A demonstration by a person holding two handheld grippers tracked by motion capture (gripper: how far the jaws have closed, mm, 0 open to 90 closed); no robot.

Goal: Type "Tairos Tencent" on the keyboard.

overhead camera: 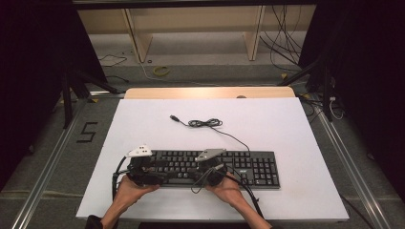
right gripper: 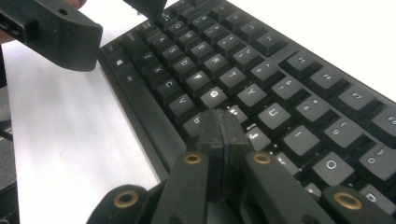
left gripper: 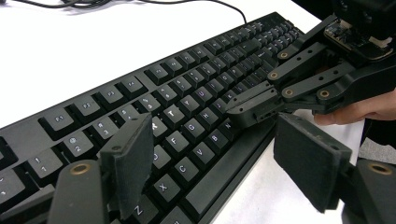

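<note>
Item, as we find it: black keyboard (overhead camera: 215,168) flat on the white board (overhead camera: 143,124) near its front edge, our left gripper (left gripper: 219,154) spread wide over its lower-left keys, our right gripper (right gripper: 218,135) pressed together, empty, tip on its middle letter keys.

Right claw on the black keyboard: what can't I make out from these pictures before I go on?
- Key under the shut right claw: right gripper view, its own tips cover it; whether they press it is unclear.
- Flat black plastic keyboard, near edge: high view, both hands cover it.
- Keyboard ends: both gripper views, cut off by the frame edges.
- Thin black cable's plug: high view, too small to tell its type.
</note>
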